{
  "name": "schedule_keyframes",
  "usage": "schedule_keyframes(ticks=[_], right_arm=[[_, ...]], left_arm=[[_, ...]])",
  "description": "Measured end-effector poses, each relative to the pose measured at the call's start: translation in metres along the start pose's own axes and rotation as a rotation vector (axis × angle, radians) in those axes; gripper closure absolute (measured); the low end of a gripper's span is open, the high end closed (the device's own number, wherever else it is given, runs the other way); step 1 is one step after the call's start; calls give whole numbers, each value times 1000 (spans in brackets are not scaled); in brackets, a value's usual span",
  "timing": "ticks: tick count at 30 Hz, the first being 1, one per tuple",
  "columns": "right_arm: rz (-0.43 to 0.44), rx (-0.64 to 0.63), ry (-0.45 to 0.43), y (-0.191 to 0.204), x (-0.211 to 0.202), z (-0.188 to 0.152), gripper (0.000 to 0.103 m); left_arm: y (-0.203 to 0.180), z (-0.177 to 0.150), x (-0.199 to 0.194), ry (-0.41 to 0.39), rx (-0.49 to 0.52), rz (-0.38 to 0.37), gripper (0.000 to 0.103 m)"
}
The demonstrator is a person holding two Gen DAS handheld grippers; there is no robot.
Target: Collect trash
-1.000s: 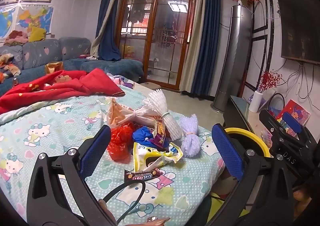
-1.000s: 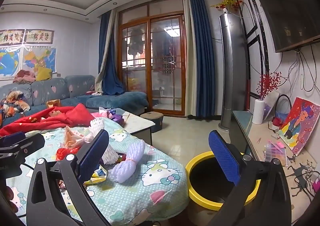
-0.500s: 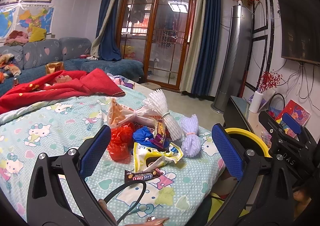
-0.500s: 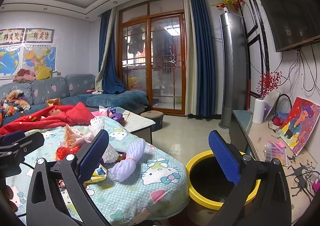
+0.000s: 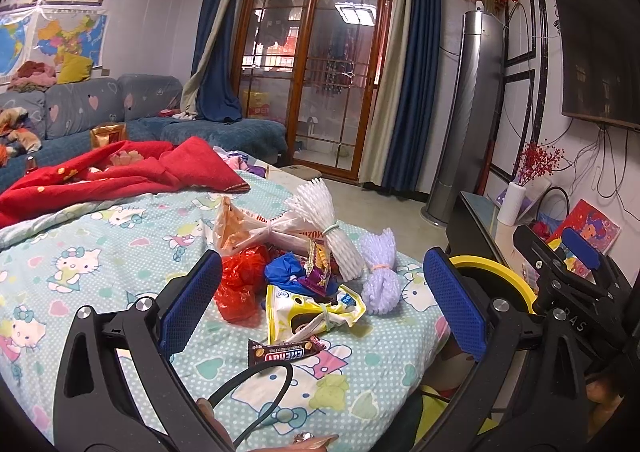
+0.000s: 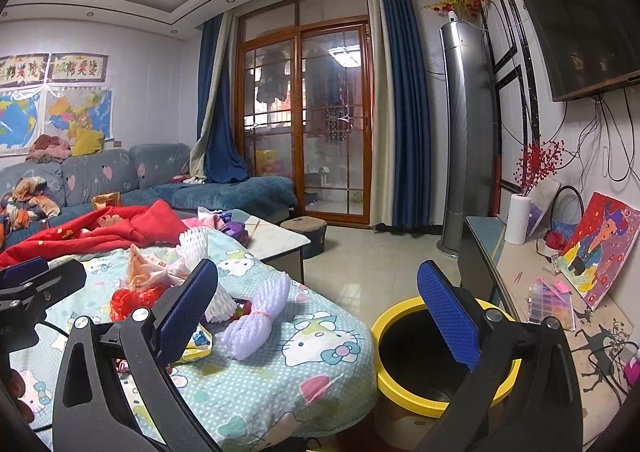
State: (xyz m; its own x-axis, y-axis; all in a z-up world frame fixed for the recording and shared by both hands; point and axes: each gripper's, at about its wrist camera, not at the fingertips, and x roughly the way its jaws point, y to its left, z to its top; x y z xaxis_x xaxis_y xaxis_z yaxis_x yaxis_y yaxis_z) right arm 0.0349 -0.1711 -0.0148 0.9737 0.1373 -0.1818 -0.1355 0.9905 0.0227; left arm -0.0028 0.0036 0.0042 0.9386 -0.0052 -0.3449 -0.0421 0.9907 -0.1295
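Note:
A heap of trash lies on the cartoon-cat blanket (image 5: pixel 80 252): a brown candy bar wrapper (image 5: pixel 285 350), a yellow-white snack bag (image 5: pixel 308 310), a red plastic bag (image 5: pixel 238 284), a blue bag (image 5: pixel 286 270), a white foam net (image 5: pixel 328 228) and a purple foam net (image 5: pixel 380 276) (image 6: pixel 256 320). My left gripper (image 5: pixel 320 308) hovers open above the near side of the heap, holding nothing. My right gripper (image 6: pixel 316 316) is open and empty between the blanket's edge and a yellow-rimmed bin (image 6: pixel 424 348) (image 5: pixel 492 276) on the floor to the right.
A red cloth (image 5: pixel 120 175) covers the blanket's far left. A blue sofa (image 6: pixel 120 175) stands behind, a marble-top table (image 6: pixel 276 238) beyond the blanket. A low TV cabinet (image 6: pixel 492 236) with a white vase (image 6: pixel 518 217) runs along the right wall. Tiled floor (image 6: pixel 372 260) lies between.

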Motion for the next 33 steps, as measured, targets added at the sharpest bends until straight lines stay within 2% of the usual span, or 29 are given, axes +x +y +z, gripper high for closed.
schedule_keyframes(ticks=[20,29,33], right_arm=[[9,0,28,-2,2,0,6],[98,-36,121,8,15,4,6],[125,-44,148,11,25,6,6]], left_arm=[[0,0,-1,5,-2,1,10],[36,-9,13,94,-48,62,10],[54,-12,23,157,-13,57,10]])
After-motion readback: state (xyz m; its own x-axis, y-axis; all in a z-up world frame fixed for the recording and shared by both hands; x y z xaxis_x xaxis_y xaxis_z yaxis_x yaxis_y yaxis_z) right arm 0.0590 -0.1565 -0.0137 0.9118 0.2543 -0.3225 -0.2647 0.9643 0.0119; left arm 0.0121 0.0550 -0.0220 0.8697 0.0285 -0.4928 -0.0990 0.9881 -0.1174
